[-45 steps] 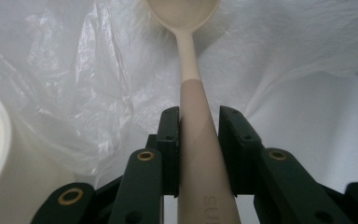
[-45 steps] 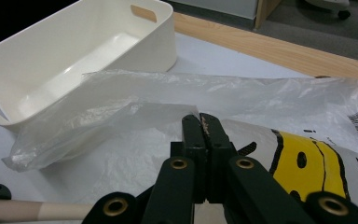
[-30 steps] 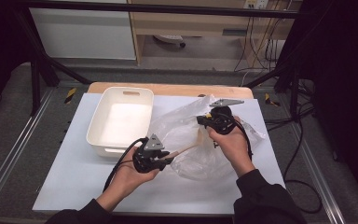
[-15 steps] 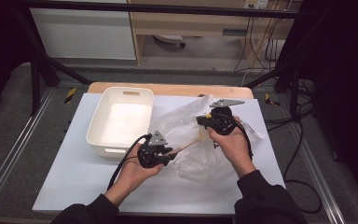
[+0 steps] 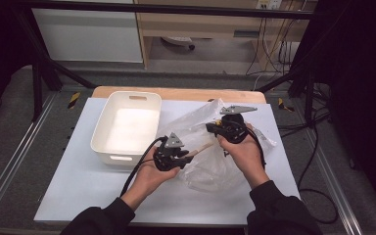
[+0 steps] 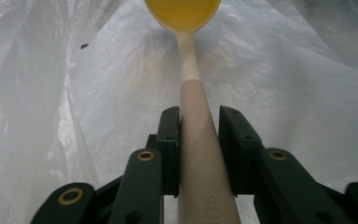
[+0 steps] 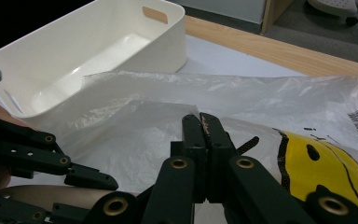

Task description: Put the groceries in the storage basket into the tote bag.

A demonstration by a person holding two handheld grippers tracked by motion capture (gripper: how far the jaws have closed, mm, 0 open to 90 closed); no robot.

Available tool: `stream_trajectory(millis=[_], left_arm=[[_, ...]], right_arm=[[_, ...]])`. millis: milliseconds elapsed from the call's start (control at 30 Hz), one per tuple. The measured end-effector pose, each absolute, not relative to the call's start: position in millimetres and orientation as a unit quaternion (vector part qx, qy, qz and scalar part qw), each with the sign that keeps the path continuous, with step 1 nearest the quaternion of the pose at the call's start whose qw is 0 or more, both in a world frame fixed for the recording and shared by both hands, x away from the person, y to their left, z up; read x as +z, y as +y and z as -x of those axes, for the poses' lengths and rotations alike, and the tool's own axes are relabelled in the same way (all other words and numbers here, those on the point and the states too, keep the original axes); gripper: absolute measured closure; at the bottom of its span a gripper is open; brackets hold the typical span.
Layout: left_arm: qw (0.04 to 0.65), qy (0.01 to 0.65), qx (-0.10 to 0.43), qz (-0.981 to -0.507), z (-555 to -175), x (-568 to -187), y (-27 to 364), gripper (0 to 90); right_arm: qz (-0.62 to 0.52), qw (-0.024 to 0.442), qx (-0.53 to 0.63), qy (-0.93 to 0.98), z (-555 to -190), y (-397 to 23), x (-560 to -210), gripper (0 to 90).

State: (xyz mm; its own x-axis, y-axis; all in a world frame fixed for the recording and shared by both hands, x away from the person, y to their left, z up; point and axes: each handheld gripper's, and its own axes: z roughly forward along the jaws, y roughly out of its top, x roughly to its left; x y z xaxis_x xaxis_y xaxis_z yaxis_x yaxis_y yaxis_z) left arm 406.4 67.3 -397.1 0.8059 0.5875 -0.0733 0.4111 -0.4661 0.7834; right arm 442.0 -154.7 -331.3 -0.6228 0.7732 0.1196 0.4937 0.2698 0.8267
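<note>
A clear plastic bag (image 5: 210,169) lies crumpled on the white table, right of centre. My right gripper (image 5: 214,128) is shut on a fold of the bag's upper edge (image 7: 204,122) and holds it up. My left gripper (image 5: 183,155) is shut on the beige handle of a spoon (image 6: 198,116). The spoon's yellow bowl (image 6: 182,11) points away from me, with bag film (image 6: 98,93) all around it. From above, the handle (image 5: 203,147) runs from the left jaws toward the right hand. The left gripper (image 7: 51,163) also appears low on the left of the right gripper view.
An empty white tray (image 5: 129,93) stands left of the bag, close to the left hand; its wall (image 7: 163,51) sits just behind the film. The bag carries a yellow print (image 7: 326,163) and a barcode label. A wooden board edges the table's far side.
The left hand has moved a little to the right and forward, carrying the spoon further in toward the bag. The right hand has held still, gripping the bag.
</note>
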Motion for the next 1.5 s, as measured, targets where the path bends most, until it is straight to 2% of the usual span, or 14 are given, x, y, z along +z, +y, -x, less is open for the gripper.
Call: stream_trajectory(millis=[1500], left_arm=[[0.456,0.284,0.131,-0.834,-436,-412,21,70.1]], right_arm=[[-0.397,0.139,0.447,0.790,-431,-150,-345,90.0]])
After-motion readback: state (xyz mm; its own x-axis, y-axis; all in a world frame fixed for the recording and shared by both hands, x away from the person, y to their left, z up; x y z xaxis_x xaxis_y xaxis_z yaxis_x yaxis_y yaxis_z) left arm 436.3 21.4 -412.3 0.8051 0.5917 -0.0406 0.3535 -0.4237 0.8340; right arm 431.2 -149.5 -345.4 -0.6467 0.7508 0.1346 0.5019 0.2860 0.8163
